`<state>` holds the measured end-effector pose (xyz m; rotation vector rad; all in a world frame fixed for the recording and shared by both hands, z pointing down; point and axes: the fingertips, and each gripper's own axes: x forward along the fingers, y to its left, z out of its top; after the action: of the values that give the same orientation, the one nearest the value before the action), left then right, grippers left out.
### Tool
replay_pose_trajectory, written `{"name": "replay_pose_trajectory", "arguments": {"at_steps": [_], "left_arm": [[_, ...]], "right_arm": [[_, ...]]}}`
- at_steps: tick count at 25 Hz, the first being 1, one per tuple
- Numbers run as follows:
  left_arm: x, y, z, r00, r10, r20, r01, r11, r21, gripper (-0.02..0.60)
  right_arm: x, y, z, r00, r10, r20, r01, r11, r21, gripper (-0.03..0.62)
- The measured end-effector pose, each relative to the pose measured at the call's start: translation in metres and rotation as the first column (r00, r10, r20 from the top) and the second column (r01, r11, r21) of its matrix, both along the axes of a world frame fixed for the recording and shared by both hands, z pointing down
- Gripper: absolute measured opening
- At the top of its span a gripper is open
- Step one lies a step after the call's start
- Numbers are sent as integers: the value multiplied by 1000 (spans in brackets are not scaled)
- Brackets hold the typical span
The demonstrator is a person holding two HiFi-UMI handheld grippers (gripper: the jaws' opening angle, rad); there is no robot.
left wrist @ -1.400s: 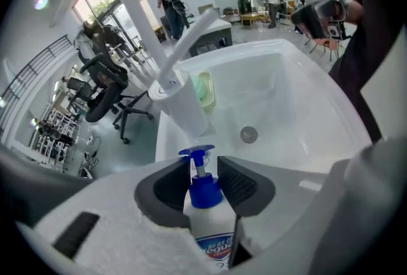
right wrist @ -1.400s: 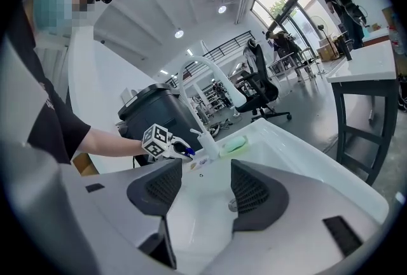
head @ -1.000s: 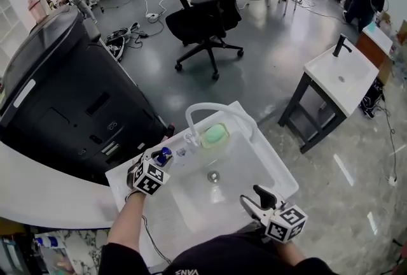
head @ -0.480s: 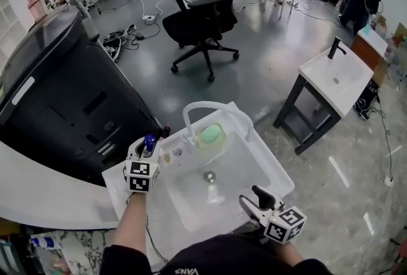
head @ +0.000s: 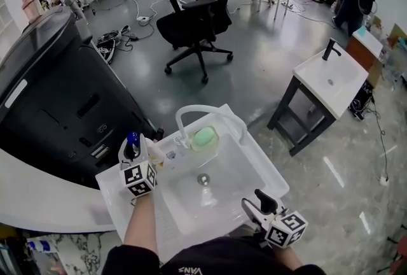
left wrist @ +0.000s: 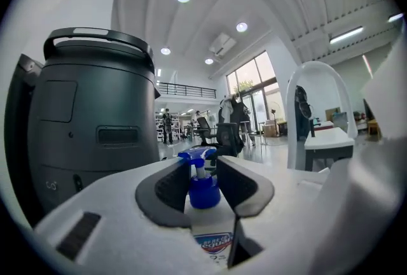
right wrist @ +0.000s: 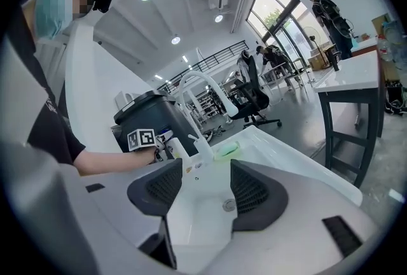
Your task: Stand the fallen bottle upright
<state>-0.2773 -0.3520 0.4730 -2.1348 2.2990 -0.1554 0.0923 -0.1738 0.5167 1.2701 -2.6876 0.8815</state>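
The white pump bottle with a blue cap stands nearly upright, cap up, over the left rim of the white sink. My left gripper is shut on it just below the cap. In the left gripper view the blue pump fills the gap between the two dark pads, and the label shows below. My right gripper hovers open over the sink's front edge; nothing is between its jaws, which look across the basin toward the faucet.
A curved white faucet rises at the sink's back, beside a green soap dish. The drain sits mid-basin. A large black bin stands close on the left. An office chair and a second sink stand are farther off.
My left gripper has risen and rolled at the sink's left rim, bringing the bottle from tilted to nearly upright with the blue cap on top. The right gripper has hardly moved.
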Motion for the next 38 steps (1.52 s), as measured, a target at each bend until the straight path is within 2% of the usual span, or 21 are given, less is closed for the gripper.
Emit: {"name": "replay_pose_trajectory", "arguments": {"at_steps": [3,8,12,16,22,26,32,38], "left_arm": [[-1,0,2,999,-47,-6,47,998,43,133],[7,2,17,996,-91,-3,91,994,62,133],[23,8,21,993,-93,77,87,993,79,132],[39,9,25,983,-58,176,48,997,59,132],[42,10,27,979,-45,199,38,998,40,134],[45,12,29,982,-35,187,29,999,34,204],[41,13,30,986,-55,157,52,998,22,264],[42,13,32,986,-29,167,31,999,-10,314]], "right_arm": [[7,1,0,1000,22,-7,-22,1000,-9,239],[14,4,1,999,40,-20,-40,999,-18,239],[17,3,0,998,48,-26,-49,999,-14,239],[17,2,-1,998,47,-28,-48,999,-15,239],[15,4,-1,999,36,-20,-36,999,-14,239],[17,5,0,999,42,-17,-42,999,-12,239],[14,8,1,999,39,-13,-39,999,-11,239],[8,11,1,1000,27,-7,-27,1000,-10,239]]}}
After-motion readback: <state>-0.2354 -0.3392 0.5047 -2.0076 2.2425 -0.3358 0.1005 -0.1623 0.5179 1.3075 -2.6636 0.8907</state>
